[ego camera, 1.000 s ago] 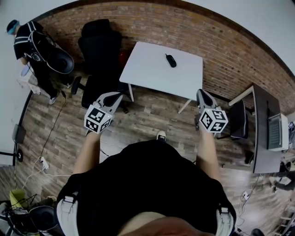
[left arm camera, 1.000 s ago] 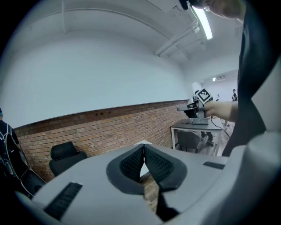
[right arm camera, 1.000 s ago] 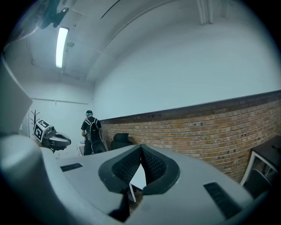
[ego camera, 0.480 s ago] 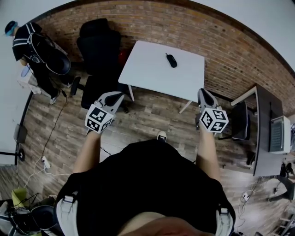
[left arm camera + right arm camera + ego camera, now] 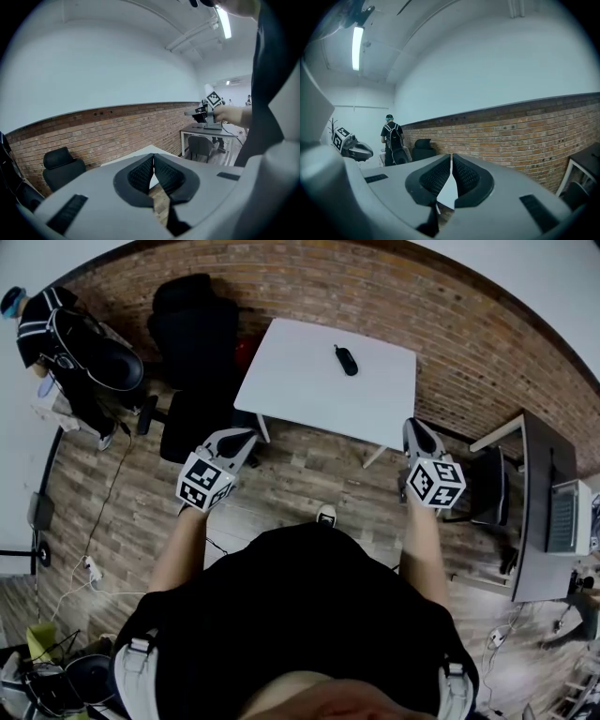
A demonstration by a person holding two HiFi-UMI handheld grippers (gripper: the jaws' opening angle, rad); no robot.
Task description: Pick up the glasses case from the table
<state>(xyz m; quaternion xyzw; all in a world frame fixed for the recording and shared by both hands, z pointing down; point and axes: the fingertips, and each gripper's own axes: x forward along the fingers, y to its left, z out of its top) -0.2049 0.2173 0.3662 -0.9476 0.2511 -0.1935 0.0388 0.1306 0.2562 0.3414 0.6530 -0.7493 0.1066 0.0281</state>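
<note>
Ahead of both tongs we see a white worktop (image 5: 309, 395) carrying a black glasses case (image 5: 346, 361). Our left tongs (image 5: 249, 435) and right tongs (image 5: 413, 426) are light grey with darker grey insets. Each bears a white cube printed with black square markers, the left cube (image 5: 204, 481) and the right cube (image 5: 434, 483). The pads (image 5: 140, 172) are black with a fine ribbed pattern. Beyond the worktop runs a red-brown brick wall (image 5: 459, 334) with pale mortar lines, under a white upper wall (image 5: 497, 61). Below the tongs the floor (image 5: 309, 474) shows grey-brown wood planks. Left of the left tongs stands a black office chair (image 5: 199, 334). Right of the right tongs is a dark grey desk (image 5: 536, 521).
</note>
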